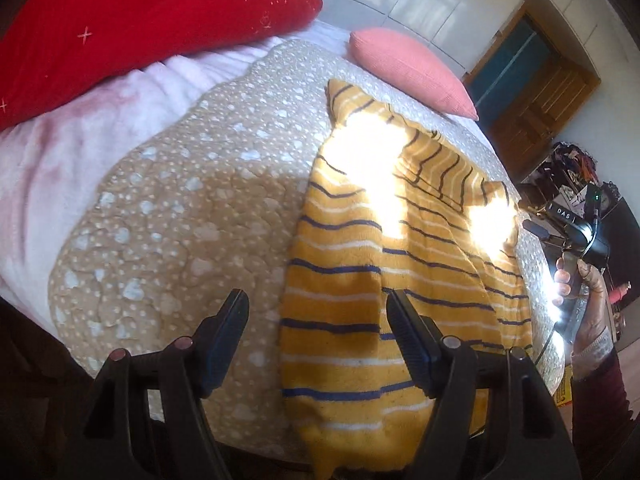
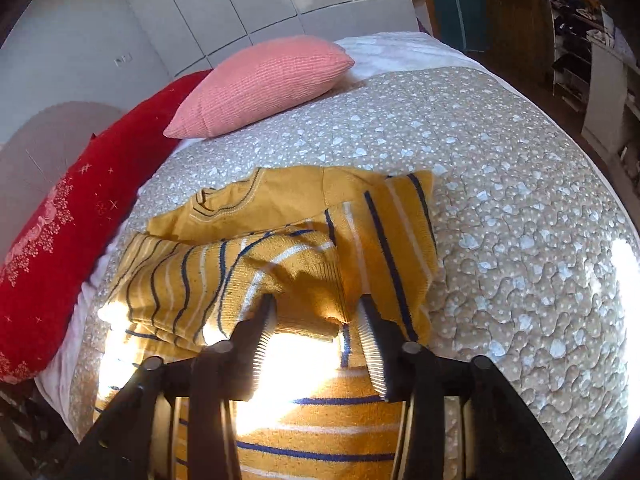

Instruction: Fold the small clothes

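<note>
A small yellow sweater with navy and white stripes (image 1: pixel 360 264) lies on the beige dotted quilt (image 1: pixel 180 200), partly folded, one sleeve laid over the body. My left gripper (image 1: pixel 316 304) is open above the sweater's near hem, its right finger over the cloth. In the right wrist view the sweater (image 2: pixel 280 248) lies bunched, with the folded sleeve just ahead of my right gripper (image 2: pixel 316 304), which is open with nothing between its fingers. The right gripper also shows in the left wrist view (image 1: pixel 568 228), held in a hand at the bed's right edge.
A red pillow (image 1: pixel 120 28) and a pink pillow (image 1: pixel 412 68) lie at the head of the bed; they also show in the right wrist view (image 2: pixel 60 240) (image 2: pixel 260 84). A white wardrobe (image 2: pixel 240 0), a wooden door (image 1: pixel 532 96) and cluttered shelves (image 2: pixel 580 40) stand beyond.
</note>
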Action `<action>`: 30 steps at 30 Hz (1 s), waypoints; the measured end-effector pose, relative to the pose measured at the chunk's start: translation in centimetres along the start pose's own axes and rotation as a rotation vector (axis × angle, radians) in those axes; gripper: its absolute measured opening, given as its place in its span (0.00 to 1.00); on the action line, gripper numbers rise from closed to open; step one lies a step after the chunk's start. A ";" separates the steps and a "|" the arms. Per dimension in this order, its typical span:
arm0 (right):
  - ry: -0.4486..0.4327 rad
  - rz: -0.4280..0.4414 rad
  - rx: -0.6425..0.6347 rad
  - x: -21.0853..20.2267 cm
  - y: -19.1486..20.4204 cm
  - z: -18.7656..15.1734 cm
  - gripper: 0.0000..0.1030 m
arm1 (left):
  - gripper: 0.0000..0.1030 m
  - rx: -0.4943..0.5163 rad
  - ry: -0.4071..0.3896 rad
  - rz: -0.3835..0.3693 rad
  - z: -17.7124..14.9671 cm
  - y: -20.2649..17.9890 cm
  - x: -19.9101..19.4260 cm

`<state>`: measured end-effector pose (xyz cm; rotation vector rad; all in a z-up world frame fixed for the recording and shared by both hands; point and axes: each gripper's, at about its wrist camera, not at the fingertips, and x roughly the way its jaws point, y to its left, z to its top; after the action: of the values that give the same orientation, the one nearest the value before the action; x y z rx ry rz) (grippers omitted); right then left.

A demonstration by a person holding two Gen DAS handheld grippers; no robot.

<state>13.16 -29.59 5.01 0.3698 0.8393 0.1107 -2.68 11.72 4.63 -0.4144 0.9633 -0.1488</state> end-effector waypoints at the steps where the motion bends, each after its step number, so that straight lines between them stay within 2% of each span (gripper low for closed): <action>1: -0.009 0.005 -0.007 0.2 0.1 -0.2 0.63 | 0.68 -0.003 0.017 -0.013 -0.1 -0.3 0.5; 4: 0.032 -0.059 -0.104 2.8 2.1 -0.7 0.65 | 0.68 0.010 0.035 -0.016 -0.3 -1.0 1.1; 5: 0.080 -0.068 -0.156 3.7 2.6 -0.9 0.56 | 0.68 0.021 0.028 -0.009 -0.4 -1.2 0.9; 6: 0.145 -0.114 -0.237 4.9 3.2 -1.1 0.23 | 0.68 0.032 0.019 0.002 -0.4 -1.3 0.6; 7: 0.165 -0.188 -0.311 5.6 3.6 -1.1 0.13 | 0.68 0.042 0.007 0.016 -0.5 -1.4 0.3; 8: 0.149 -0.236 -0.344 5.6 3.7 -0.7 0.13 | 0.68 0.049 -0.005 0.028 -0.4 -1.2 -0.2; 10: 0.106 -0.327 -0.325 5.4 2.9 0.5 0.13 | 0.69 0.045 -0.024 0.050 -0.3 -0.5 -0.9; 11: 0.067 -0.374 -0.290 4.9 2.2 1.0 0.24 | 0.69 0.035 -0.025 0.054 -0.3 -0.1 -1.0; 12: 0.028 -0.386 -0.245 4.2 1.6 1.3 0.39 | 0.70 0.020 -0.024 0.055 -0.2 0.4 -1.1; 14: -0.034 -0.328 -0.158 2.1 0.5 1.2 0.49 | 0.70 -0.013 -0.010 0.039 -0.2 1.3 -1.1; 18: -0.059 -0.231 -0.091 -1.9 -0.8 -1.9 0.49 | 0.70 -0.016 0.034 -0.013 -0.6 1.6 -0.3; 20: -0.024 -0.155 -0.055 -3.5 -1.6 -4.6 0.50 | 0.71 0.006 0.058 -0.043 -1.1 1.2 0.6; 22: 0.025 -0.086 -0.014 -4.5 -2.6 -7.7 0.50 | 0.78 0.038 0.052 -0.045 -1.5 0.7 1.0; 24: 0.067 -0.019 0.025 -5.3 -3.4 -10.8 0.50 | 0.79 0.053 0.045 -0.050 -1.7 0.3 1.1; 26: 0.111 0.045 0.061 -5.6 -4.0 -13.6 0.50 | 0.79 0.051 0.060 -0.113 -1.9 -0.1 1.0; 28: 0.097 0.113 0.095 -6.3 -4.1 -15.7 0.51 | 0.63 0.027 0.094 -0.227 -2.2 -0.4 1.0; 30: 0.097 0.212 0.142 -6.8 -3.8 -17.2 0.52 | 0.52 0.022 0.126 -0.279 -2.7 -1.0 1.4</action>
<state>-4.36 -29.99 -2.09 0.5903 0.9044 0.2691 -4.08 9.65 2.64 -0.5222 1.0234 -0.4422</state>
